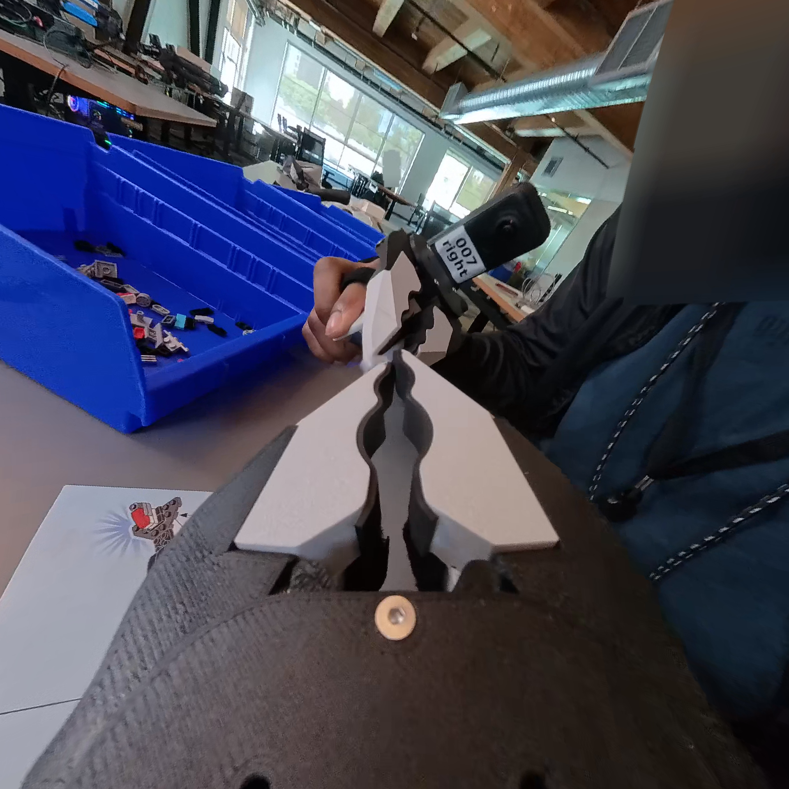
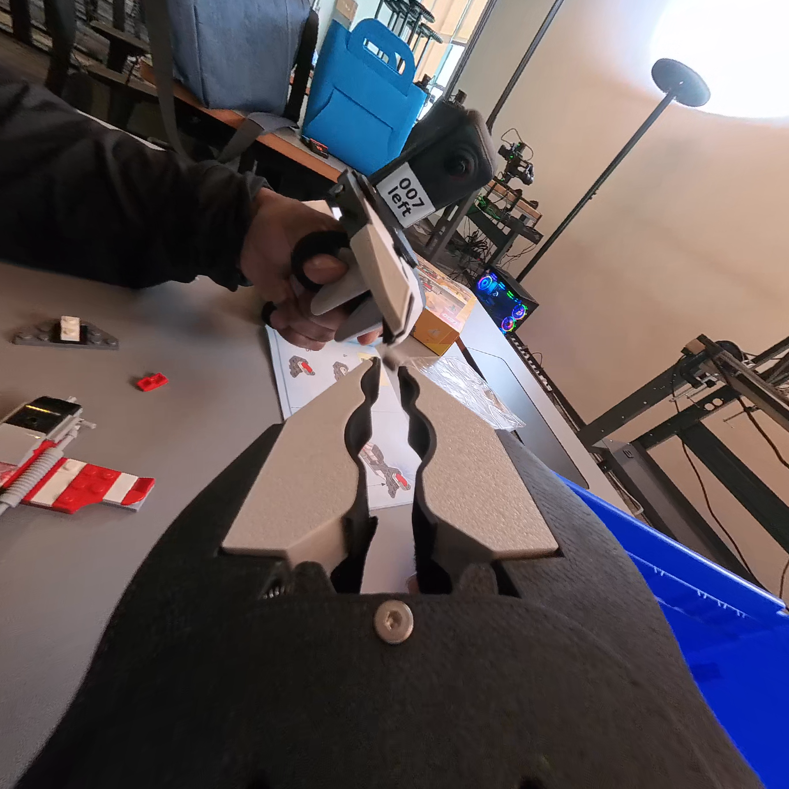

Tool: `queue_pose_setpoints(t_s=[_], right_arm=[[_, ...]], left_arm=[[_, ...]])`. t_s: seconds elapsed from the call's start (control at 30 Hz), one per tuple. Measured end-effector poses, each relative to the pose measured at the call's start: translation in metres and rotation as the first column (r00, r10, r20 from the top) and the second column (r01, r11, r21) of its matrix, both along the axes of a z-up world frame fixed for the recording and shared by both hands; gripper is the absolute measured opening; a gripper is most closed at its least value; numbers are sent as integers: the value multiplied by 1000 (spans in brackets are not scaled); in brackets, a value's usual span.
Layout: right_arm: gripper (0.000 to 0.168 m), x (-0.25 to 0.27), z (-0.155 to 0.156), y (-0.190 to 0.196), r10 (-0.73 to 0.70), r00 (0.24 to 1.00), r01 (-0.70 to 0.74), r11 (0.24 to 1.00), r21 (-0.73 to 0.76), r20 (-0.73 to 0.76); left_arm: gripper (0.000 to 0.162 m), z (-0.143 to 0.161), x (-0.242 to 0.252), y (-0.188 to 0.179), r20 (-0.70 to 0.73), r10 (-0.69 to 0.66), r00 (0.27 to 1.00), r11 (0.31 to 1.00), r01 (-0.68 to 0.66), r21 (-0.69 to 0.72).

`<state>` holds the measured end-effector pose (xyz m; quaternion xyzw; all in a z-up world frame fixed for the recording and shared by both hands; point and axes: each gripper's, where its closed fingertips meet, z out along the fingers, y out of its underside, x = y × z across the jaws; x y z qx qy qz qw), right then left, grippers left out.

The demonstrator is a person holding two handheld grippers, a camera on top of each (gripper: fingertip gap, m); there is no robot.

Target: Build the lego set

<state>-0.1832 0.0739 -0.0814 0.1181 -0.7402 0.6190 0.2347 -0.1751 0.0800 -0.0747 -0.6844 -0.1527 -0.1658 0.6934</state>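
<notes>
My left gripper (image 1: 395,363) and right gripper (image 2: 387,365) meet tip to tip above the grey table (image 2: 192,375). The left gripper (image 2: 392,342) looks shut, with a small blurred grey piece (image 2: 396,355) at its tip. My right gripper's jaws stand a narrow gap apart around that spot; I cannot tell if they grip it. The right gripper also shows in the left wrist view (image 1: 370,362). A red-and-white wing assembly (image 2: 85,486), a grey wedge plate with a white piece (image 2: 64,337) and a small red piece (image 2: 152,381) lie on the table. The instruction booklet (image 2: 324,384) lies under the grippers.
A blue bin (image 1: 170,384) with several loose pieces (image 1: 149,307) stands to the left, with more blue bins behind it. A yellow box (image 2: 444,320) and a clear plastic bag (image 2: 469,393) lie past the booklet. The person's torso (image 1: 640,384) is close on the right. The tips of both grippers are at nearly the same place. From either gripper's tips it is about 15 cm to the red-and-white wing assembly (image 2: 85,486).
</notes>
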Motion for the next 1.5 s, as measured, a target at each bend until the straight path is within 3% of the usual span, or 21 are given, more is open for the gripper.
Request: queue_pose_setpoints(t_s=[0.33, 0.87, 1.3, 1.5], right_arm=[[8, -6, -8, 0, -13, 999, 13, 1000, 19, 31], [7, -7, -16, -2, -25, 997, 22, 999, 28, 78], [12, -2, 8, 8, 57, 958, -8, 985, -171, 282], [19, 6, 21, 24, 93, 943, -24, 977, -213, 321]], left_arm=[[0, -15, -20, -6, 107, 77, 991, 997, -73, -36], [0, -13, -27, -12, 110, 114, 987, 993, -110, -41], [6, 24, -42, -22, 65, 248, 966, 968, -250, 24], [20, 24, -22, -32, 9, 381, 924, 923, -380, -54]])
